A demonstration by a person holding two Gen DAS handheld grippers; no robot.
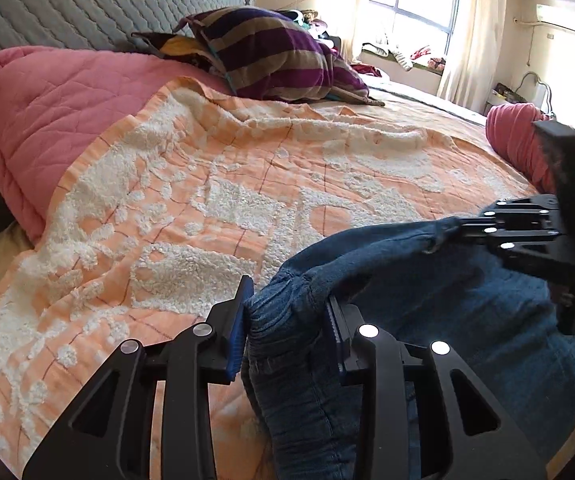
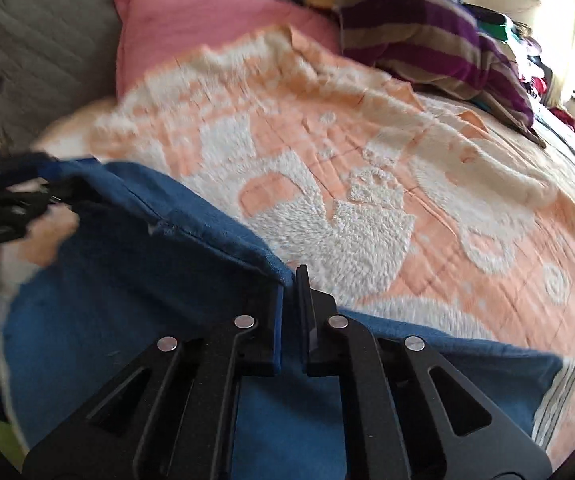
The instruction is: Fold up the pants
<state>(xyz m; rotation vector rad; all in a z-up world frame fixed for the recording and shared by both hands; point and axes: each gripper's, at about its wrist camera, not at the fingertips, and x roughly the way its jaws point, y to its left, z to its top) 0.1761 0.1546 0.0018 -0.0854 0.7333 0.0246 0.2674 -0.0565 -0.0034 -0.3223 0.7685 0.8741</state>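
Jeans (image 1: 467,320) gripped by left fingers (image 1: 236,328) and right fingers (image 2: 277,320), orange blanket (image 1: 207,184), no legible writing.

pants (image 1: 427,320) | blue denim | bunched, edge lifted | over the bed

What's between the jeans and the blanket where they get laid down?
Nothing visible. Both grippers, left and right, hold the jeans by an edge, and the orange blanket ahead is bare; the striped pillow lies far back.
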